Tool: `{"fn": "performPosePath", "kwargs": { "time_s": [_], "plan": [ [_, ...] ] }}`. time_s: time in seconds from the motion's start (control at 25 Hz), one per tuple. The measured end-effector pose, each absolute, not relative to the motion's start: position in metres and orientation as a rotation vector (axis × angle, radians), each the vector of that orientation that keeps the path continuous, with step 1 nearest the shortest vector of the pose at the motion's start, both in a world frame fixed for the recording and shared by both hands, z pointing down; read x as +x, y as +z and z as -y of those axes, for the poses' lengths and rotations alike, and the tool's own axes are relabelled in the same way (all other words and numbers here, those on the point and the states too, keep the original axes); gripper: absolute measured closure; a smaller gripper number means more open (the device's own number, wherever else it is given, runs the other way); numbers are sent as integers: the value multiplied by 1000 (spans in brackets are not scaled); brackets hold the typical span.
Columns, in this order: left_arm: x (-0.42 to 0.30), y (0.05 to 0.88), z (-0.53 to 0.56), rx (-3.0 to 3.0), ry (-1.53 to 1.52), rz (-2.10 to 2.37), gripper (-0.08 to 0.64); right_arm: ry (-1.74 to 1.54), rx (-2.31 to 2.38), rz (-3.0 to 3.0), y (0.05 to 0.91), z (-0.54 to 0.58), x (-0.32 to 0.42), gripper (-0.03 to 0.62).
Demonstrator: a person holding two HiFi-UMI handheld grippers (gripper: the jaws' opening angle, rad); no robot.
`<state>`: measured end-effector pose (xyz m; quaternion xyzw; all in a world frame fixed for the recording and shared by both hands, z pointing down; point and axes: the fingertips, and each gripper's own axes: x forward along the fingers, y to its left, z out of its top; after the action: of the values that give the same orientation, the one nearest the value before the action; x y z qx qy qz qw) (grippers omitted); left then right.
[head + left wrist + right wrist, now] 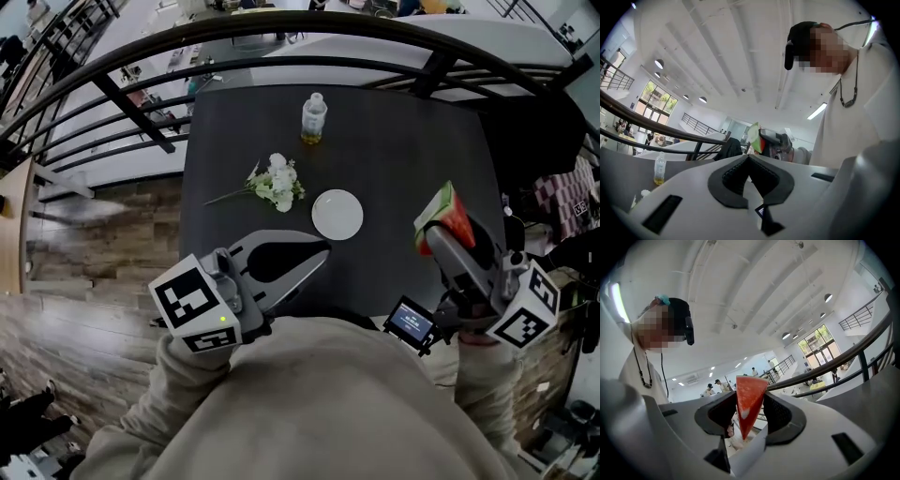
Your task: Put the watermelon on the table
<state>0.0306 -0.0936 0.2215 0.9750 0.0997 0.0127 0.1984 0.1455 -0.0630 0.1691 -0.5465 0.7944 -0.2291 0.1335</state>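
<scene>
A wedge of watermelon (442,212), red with a green rind, is clamped in my right gripper (433,236) above the right edge of the dark table (394,159). In the right gripper view the red wedge (749,401) stands point-down between the two pads, tilted up toward the ceiling. My left gripper (322,253) is shut with nothing in it, its tips together over the table's near edge, just below the plate. In the left gripper view the shut jaws (749,157) point up, and the watermelon (753,137) shows beyond them.
On the table a white plate (337,214) lies in the middle, a bunch of white flowers (275,182) lies to its left, and a small bottle (314,118) stands at the far side. A curved black railing (141,58) runs behind the table. A wooden floor is at the left.
</scene>
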Motion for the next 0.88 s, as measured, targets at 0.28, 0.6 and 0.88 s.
{"fn": "performPosePath", "kwargs": {
  "time_s": [0.28, 0.6, 0.88],
  "plan": [
    [32, 209, 98, 2769, 11, -186, 557, -597, -1502, -2383, 155, 77, 152, 397],
    [35, 195, 97, 2799, -20, -174, 557, -572, -1451, -2410, 146, 86, 157, 397],
    [33, 196, 104, 2794, -33, -100, 557, -577, -1449, -2434, 147, 87, 154, 397]
  ]
}}
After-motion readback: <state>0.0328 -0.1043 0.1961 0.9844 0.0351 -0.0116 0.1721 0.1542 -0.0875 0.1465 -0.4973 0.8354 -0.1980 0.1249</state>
